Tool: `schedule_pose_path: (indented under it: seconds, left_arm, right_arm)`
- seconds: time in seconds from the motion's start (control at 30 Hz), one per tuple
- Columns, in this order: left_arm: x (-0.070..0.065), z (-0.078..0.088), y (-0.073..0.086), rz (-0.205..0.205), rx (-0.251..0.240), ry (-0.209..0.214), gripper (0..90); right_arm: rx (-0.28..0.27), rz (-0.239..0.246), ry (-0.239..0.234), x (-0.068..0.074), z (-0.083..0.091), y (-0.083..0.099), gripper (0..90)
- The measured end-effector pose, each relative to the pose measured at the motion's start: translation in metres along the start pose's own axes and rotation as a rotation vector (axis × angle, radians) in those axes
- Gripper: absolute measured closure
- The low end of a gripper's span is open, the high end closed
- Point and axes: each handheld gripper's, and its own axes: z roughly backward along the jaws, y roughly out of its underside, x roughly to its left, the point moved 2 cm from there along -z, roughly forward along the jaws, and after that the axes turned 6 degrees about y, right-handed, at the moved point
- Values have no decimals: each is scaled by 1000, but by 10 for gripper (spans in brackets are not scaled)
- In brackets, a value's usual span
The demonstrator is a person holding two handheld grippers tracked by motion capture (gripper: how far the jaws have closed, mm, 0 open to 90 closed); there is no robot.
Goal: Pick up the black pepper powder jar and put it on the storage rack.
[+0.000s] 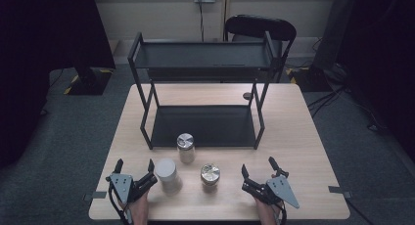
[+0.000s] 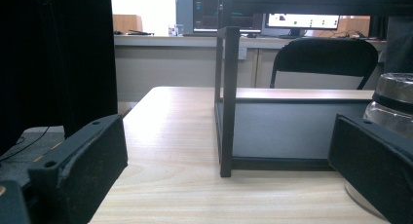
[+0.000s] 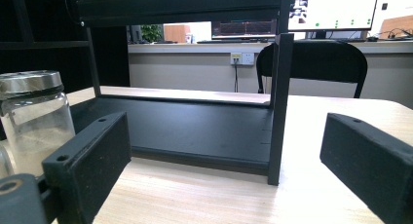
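Tabletop jars (image 1: 186, 146) bear no readable labels or writing.

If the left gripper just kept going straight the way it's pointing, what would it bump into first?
Probably the front corner post of the black shelf rack, dead ahead between the open jaws of the left gripper. The jar at its right jaw might be brushed first; depth is unclear.

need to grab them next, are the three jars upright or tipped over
All upright. In the high view the jar with the white lid, the middle jar and the right jar stand on the table, lids up.
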Motion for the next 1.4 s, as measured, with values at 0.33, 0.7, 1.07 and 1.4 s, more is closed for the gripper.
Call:
schedule_pose_path:
  seconds: [0.33,0.7,1.07,1.4]
  left_arm:
    - [0,2,-2,8,2,-8,0]
    - [-1,3,-3,13,5,-3,0]
    - [-2,5,-5,11,-2,2,0]
    - [-2,8,-9,13,-9,6,0]
  right_arm:
    - [0,5,-1,0,0,0,32]
    - [-1,7,-2,0,0,0,32]
    - [-2,7,-2,0,1,0,32]
    - [-3,5,-1,0,1,0,32]
